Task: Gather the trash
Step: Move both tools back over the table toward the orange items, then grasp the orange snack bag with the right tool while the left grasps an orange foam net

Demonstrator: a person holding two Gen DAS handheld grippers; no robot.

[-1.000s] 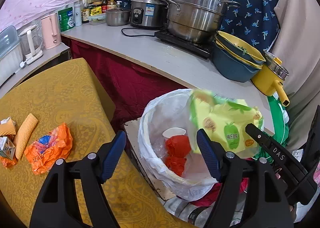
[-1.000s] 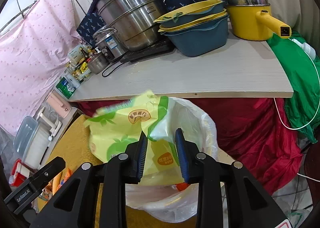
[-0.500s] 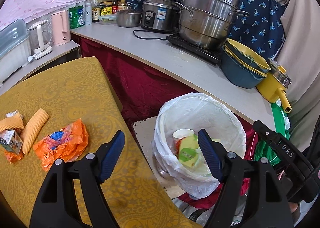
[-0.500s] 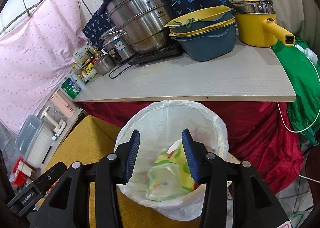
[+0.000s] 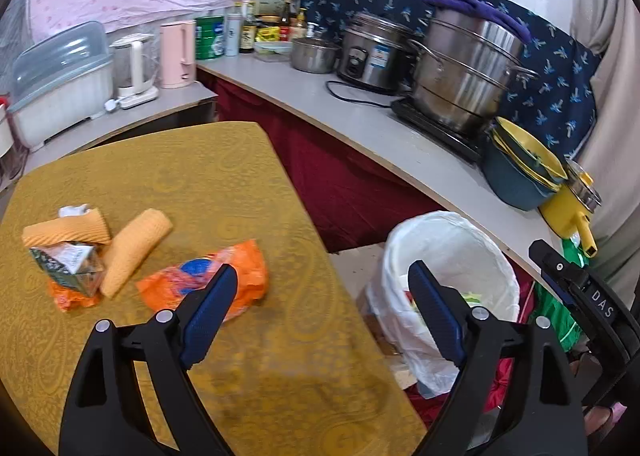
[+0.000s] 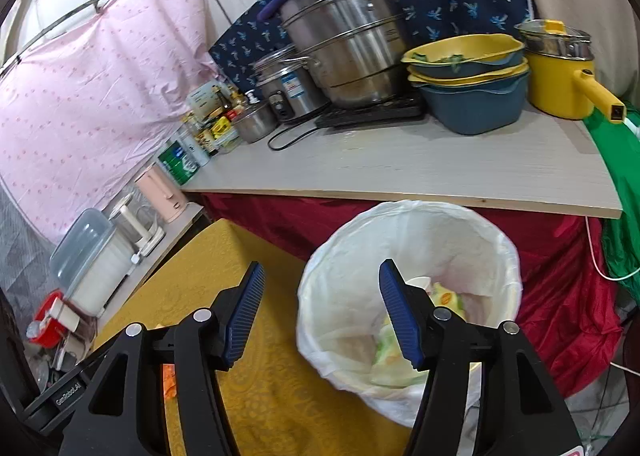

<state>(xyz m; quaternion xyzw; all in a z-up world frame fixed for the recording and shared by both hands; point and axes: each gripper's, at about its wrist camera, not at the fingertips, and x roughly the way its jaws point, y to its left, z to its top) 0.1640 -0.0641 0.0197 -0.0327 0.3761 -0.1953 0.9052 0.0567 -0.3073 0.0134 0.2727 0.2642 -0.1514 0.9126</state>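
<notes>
In the left wrist view, the left gripper (image 5: 320, 310) fills the lower middle of the frame with its blue pads spread wide and widening, nothing between them. Under and beyond it lies the yellow tablecloth (image 5: 168, 184). At the left of the frame a cluster of trash sits on that cloth: an orange wrapper (image 5: 240, 280) just behind the left pad, a ribbed tan cone (image 5: 134, 250) beside it, a second tan cone (image 5: 64, 230) further left, and a small printed carton (image 5: 66, 264) touching both cones. At the right centre stands the trash bin (image 5: 448, 256), lined with a white bag, off the table's edge and below the grey counter (image 5: 400, 148); a bit of yellow-green packaging (image 5: 474, 298) shows inside it. The tip of the other tool crosses the right edge. On the counter at upper right sit a large steel steamer pot (image 5: 464, 76), a rice cooker (image 5: 372, 56) and stacked blue and yellow bowls (image 5: 520, 172). In the right wrist view, the right gripper (image 6: 320, 314) occupies the lower middle, its pads apart and opening, holding nothing. The bin (image 6: 412, 240) is at lower centre right, partly behind the right-hand pad, with the yellow-green packaging (image 6: 444, 296) lying inside. The tablecloth (image 6: 224, 256) runs along the lower left, and a yellow saucepan (image 6: 560, 76) stands at upper right on the counter (image 6: 440, 168).
</notes>
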